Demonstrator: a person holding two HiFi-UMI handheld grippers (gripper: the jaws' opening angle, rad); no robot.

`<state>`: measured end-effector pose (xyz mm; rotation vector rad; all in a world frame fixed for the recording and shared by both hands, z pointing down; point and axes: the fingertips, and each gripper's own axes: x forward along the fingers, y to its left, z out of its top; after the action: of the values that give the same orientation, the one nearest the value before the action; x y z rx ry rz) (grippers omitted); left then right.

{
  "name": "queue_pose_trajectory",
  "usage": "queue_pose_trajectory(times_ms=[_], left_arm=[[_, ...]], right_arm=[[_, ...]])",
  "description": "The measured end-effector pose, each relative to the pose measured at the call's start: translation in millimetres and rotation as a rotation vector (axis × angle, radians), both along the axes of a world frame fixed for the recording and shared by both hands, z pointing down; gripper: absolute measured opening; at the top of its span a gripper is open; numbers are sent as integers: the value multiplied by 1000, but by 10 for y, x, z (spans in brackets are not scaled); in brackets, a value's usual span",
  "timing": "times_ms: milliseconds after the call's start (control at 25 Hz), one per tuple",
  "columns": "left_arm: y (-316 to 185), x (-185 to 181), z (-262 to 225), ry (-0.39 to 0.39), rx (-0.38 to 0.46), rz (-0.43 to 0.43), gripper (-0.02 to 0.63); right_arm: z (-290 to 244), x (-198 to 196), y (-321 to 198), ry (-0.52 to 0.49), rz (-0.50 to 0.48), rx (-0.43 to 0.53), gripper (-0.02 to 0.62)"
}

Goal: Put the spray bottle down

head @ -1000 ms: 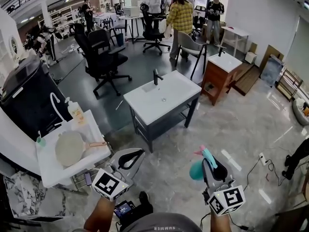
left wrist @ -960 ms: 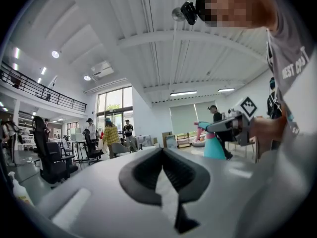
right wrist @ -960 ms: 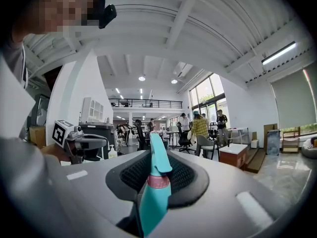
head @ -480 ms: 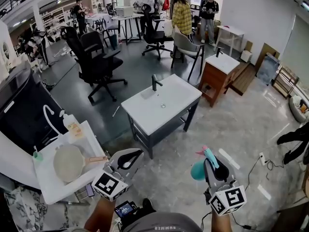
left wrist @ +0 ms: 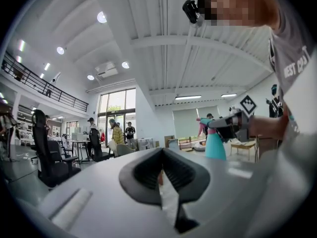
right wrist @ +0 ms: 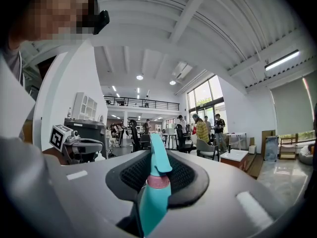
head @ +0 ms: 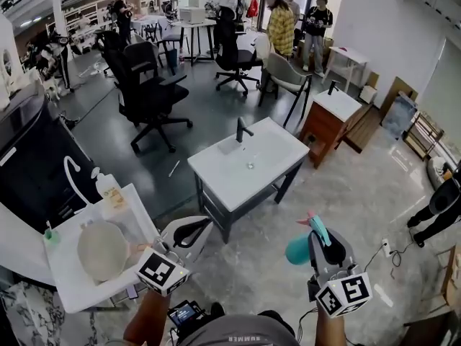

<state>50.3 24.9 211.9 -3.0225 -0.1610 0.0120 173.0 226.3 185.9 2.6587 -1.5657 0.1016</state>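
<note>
grey workshop floor (head: 360, 193) near a white sink worktop (head: 216, 170): the right tool (head: 322, 240) grips a teal spray bottle (head: 297, 251) by its neck; the left tool (head: 189, 231) is clenched shut, empty.

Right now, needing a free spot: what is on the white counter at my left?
A round pan, a pump bottle, a green-topped item; the left tool hides the counter's near corner.

Big open hall: white beamed ceiling (left wrist: 198, 43), round lights (left wrist: 101, 17), tall windows (left wrist: 115, 103) at the far end. Floor (head: 360, 193) is glossy pale tile near, dark grey further out. White sink unit (head: 238, 175) mid-floor, wooden cabinet (head: 320, 132) near it, black office chairs (head: 148, 85) behind.
</note>
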Motion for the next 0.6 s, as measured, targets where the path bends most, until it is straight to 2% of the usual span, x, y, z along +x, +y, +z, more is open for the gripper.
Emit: queue_pose_trajectory(times_ms=[240,600], left_arm=[[-346,-103,-4,20,-15,-46,2],[-740,-217,92,-12,1,-132,2]], right_arm=[[-70,8,-435,30,-42,-1,92],[-71,144,-1141,42,-149,20,92]])
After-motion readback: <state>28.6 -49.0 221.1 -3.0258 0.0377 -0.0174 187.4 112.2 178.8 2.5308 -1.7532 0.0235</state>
